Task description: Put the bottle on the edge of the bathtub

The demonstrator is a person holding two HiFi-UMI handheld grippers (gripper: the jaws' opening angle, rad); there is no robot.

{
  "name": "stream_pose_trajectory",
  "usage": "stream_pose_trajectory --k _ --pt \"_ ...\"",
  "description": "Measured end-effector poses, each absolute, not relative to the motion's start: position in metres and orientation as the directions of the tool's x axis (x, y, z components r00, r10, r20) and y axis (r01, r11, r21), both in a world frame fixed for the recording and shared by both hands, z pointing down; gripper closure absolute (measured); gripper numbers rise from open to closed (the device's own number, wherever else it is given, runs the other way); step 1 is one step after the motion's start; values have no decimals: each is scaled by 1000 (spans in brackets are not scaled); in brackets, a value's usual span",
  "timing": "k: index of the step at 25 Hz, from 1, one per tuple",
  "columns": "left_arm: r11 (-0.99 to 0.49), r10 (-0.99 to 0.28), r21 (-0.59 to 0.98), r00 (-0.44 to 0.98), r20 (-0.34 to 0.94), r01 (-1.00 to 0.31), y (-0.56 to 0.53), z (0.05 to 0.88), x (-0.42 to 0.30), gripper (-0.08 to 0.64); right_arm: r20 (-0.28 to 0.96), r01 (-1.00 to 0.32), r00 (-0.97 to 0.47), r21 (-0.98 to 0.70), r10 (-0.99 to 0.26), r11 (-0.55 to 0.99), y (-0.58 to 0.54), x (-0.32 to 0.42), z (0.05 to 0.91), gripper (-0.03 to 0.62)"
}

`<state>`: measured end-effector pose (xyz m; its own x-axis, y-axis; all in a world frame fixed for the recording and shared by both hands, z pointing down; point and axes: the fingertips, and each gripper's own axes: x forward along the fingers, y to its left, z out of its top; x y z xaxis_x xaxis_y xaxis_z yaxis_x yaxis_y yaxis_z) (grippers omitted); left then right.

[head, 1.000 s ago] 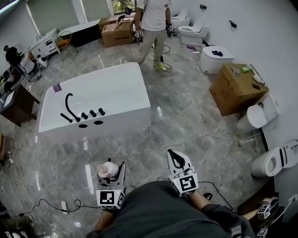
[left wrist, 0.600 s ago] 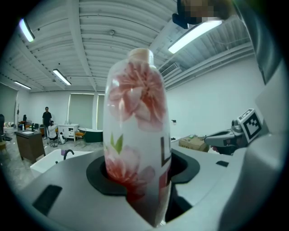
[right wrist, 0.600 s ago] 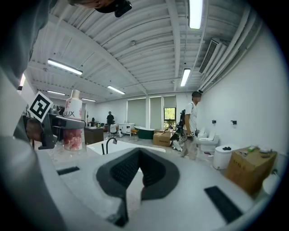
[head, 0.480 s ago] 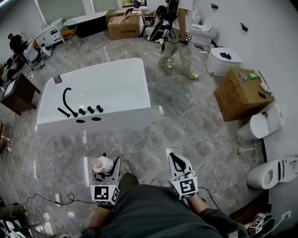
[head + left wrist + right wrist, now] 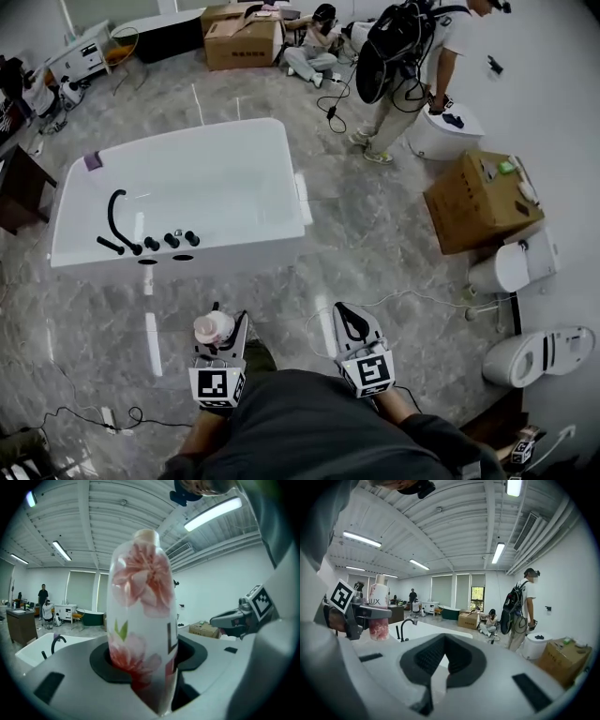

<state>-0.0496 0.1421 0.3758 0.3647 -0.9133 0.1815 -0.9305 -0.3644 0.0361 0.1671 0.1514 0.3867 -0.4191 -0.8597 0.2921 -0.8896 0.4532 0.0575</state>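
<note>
A white bottle [image 5: 213,327] with pink flowers and a pale cap stands upright between the jaws of my left gripper [image 5: 221,332], close to my body and above the floor. In the left gripper view the bottle [image 5: 140,620] fills the middle, and both dark pads press its sides. The white bathtub [image 5: 281,234] with a black faucet [image 5: 114,211] lies ahead, well apart from the bottle. My right gripper [image 5: 349,317] hovers beside the left, jaws together with nothing between them. The right gripper view shows the bottle [image 5: 378,613] to its left.
A standing person with a backpack [image 5: 403,56] is at the back right, and another person [image 5: 314,42] sits on the floor. A cardboard box [image 5: 478,199] and toilets [image 5: 539,352] line the right wall. Cables [image 5: 412,300] trail over the marble floor. A dark desk [image 5: 14,187] stands left.
The standing person has walked from the back middle to the back right. The view has shifted, so the bathtub sits a little more to the left. Both grippers and the bottle keep their places.
</note>
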Motion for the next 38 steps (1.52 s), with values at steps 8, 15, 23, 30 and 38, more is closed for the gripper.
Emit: stream_pose_trajectory --k 8,15,23,30,38 --pt "-483 -858 32 480 180 -875 32 377 -100 322 301 -912 -369 65 -879 405 42 80 371 592" --pt "-513 -847 -1 507 159 -858 -38 392 -107 322 288 -913 -364 77 -886 401 -28 68 371 591" --pt "-439 -889 -22 430 159 -898 -105 421 -97 322 267 -875 -446 72 -854 479 -126 98 402 591" --pt "-367 -921 -31 359 152 -930 -158 464 -102 322 221 -821 -538 83 -813 565 -188 96 432 591" --pt "-375 -918 -24 367 149 -927 -193 541 -98 321 206 -796 -574 86 -792 599 -212 90 498 591"
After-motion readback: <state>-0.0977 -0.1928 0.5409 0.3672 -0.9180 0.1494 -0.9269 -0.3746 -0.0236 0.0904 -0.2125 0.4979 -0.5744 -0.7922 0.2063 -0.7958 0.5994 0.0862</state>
